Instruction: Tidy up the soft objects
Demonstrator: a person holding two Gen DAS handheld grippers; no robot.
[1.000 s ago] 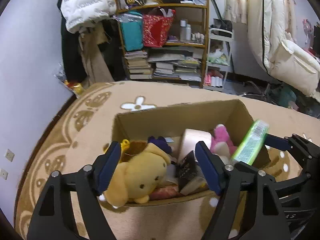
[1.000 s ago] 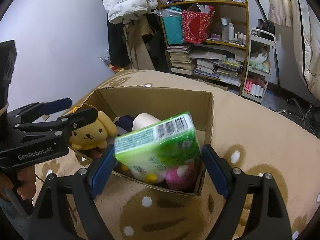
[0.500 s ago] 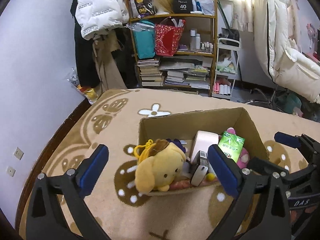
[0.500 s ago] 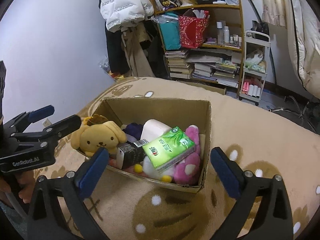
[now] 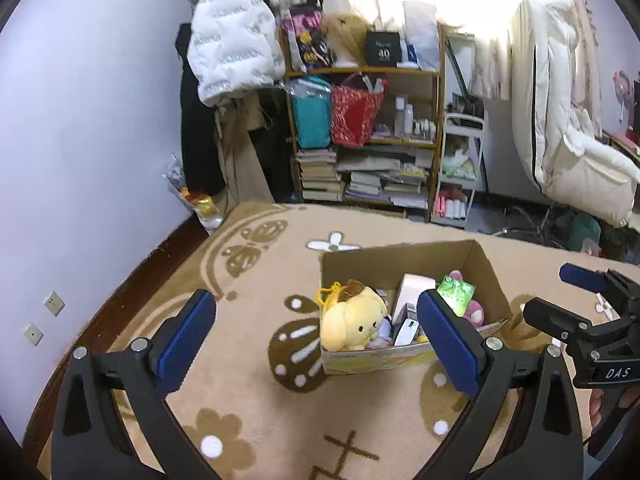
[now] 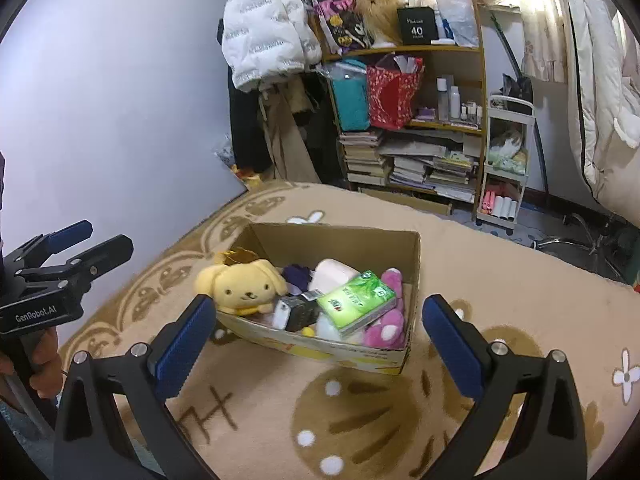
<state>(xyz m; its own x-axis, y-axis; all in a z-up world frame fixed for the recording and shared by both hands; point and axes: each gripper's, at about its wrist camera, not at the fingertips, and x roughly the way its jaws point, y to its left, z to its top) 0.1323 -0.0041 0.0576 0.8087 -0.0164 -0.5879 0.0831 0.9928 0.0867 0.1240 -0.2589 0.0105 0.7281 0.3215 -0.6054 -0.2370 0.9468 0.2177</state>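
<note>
An open cardboard box (image 5: 440,256) (image 6: 352,240) sits on the beige carpet. Inside lie a yellow plush dog (image 5: 352,318) (image 6: 240,282), a green tissue pack (image 5: 456,292) (image 6: 358,300), a pink plush (image 5: 474,312) (image 6: 384,326), a white roll (image 6: 332,274) and several small items. My left gripper (image 5: 316,336) is open and empty, held back from the box. My right gripper (image 6: 316,338) is open and empty, also back from the box. Each gripper shows in the other's view, the right one (image 5: 576,300) and the left one (image 6: 88,240).
A patterned carpet (image 5: 248,400) covers the floor. A wooden shelf (image 5: 360,140) with books and bags stands at the back wall, a small white cart (image 5: 456,184) beside it. Coats hang at the left (image 5: 228,52). White bedding hangs at the right (image 5: 568,120).
Both grippers opened, letting go of the plush dog and the green tissue pack into the box, then pulled back and up away from the box.
</note>
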